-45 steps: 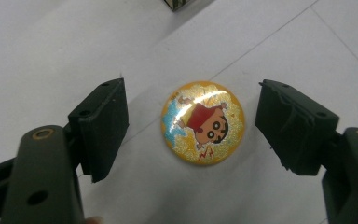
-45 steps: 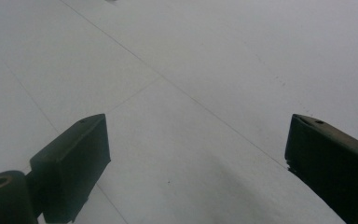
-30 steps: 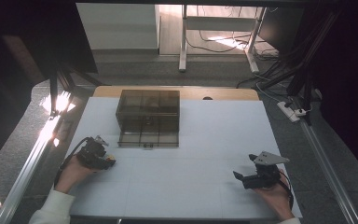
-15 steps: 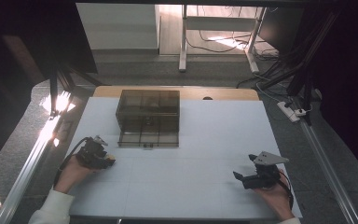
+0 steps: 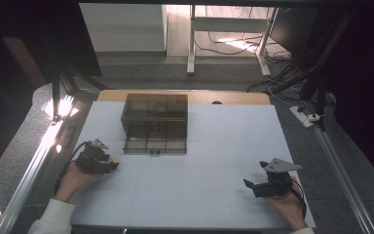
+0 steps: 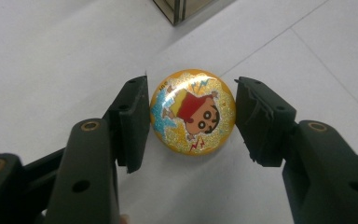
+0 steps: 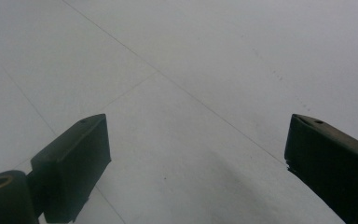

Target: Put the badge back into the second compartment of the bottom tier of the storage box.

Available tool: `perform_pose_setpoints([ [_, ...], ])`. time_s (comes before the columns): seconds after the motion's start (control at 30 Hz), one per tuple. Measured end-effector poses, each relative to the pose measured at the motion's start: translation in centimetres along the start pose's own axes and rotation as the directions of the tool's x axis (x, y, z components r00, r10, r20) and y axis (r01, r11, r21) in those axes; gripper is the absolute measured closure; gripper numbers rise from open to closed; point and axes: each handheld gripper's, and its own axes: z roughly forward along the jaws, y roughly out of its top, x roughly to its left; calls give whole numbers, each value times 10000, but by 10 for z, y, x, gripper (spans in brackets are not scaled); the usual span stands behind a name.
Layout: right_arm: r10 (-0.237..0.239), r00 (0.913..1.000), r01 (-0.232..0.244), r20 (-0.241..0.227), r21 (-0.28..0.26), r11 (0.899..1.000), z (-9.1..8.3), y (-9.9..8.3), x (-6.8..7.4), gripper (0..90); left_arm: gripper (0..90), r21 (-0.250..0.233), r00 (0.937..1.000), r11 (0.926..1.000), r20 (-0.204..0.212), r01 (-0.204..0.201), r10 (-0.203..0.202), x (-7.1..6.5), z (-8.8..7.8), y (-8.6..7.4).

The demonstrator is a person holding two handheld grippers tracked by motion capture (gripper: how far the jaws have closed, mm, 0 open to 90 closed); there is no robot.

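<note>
L gripper (image 6: pixel 191 119) clenched on round cartoon badge (image 6: pixel 193 112) just front-left of dark drawer box (image 5: pixel 155 123); R gripper (image 7: pixel 196 172) released, front-right, well apart.

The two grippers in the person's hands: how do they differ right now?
The left gripper has its jaws closed on a round glittery orange cartoon badge; the right gripper has wide-open jaws with nothing between them. The left sits near the dark clear box, the right farther off. Both hover low over the white table.
</note>
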Motion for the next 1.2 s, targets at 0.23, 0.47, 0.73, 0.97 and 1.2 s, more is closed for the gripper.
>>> perform_pose_setpoints([
  [0.23,14,10000,-14,-26,2,10000,0,0,0,65,459,-506,9999,9986,72,157,-154,1,-6,0],
  [0.47,30,10000,-30,-25,17,10000,0,0,0,65,459,-1310,9992,9906,119,397,-385,2,-15,0],
  [0.73,2,10000,-2,62,28,10000,-1,0,0,65,459,-2025,9977,9770,186,672,-648,2,-22,0],
  [0.97,-6,10000,6,25,38,10000,0,0,0,65,459,-2437,9965,9663,316,825,-771,3,-28,-1],
  [1.2,-13,10000,13,68,33,10000,-1,0,0,65,459,-2963,9959,9508,392,901,-821,2,-35,0],
])
